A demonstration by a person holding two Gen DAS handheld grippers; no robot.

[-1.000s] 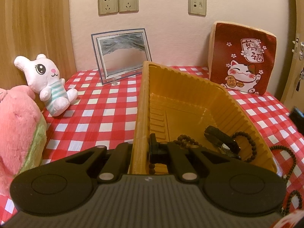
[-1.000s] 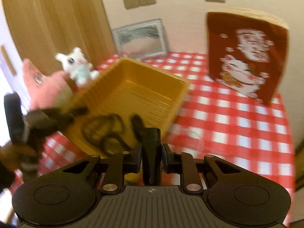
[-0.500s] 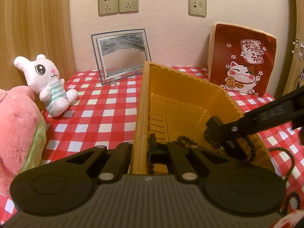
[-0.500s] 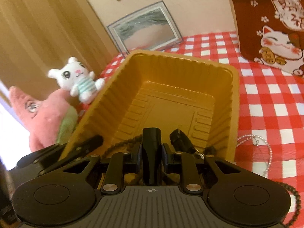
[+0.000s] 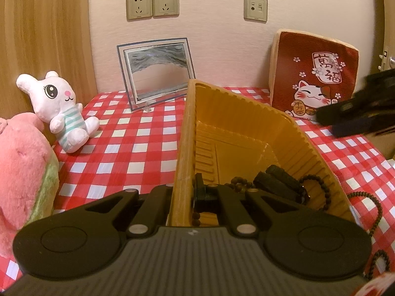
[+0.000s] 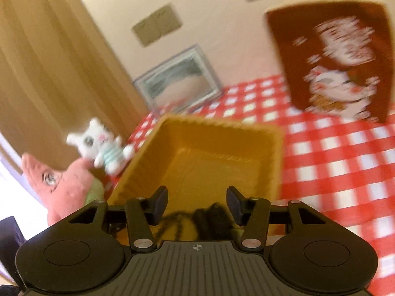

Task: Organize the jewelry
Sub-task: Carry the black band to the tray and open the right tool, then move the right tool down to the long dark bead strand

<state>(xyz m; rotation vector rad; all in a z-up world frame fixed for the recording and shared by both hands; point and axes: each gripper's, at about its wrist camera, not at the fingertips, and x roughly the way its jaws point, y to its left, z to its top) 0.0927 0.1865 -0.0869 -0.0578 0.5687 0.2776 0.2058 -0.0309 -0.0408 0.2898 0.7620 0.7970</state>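
An orange ribbed tray [image 5: 246, 128] stands tilted on the checked tablecloth. My left gripper [image 5: 184, 194] is shut on the tray's near left wall. Inside the tray lie a dark bead bracelet [image 5: 318, 187] and a black bracelet-like item [image 5: 279, 185]. Another dark bead string [image 5: 375, 204] lies on the cloth outside the tray's right wall. My right gripper [image 6: 196, 203] is open and empty above the tray's near end [image 6: 217, 157], over the dark jewelry [image 6: 209, 219]. It also shows blurred at the right edge of the left wrist view [image 5: 358, 113].
A white bunny plush [image 5: 59, 108] and a pink plush [image 5: 22, 167] sit at the left. A framed sand picture [image 5: 155, 71] leans on the back wall. A red lucky-cat cushion [image 5: 313, 76] stands at the back right. A wooden panel [image 5: 44, 37] borders the left.
My right gripper has opened and pulled up and back out of the tray, leaving a black item inside. The left gripper keeps its hold on the tray wall.
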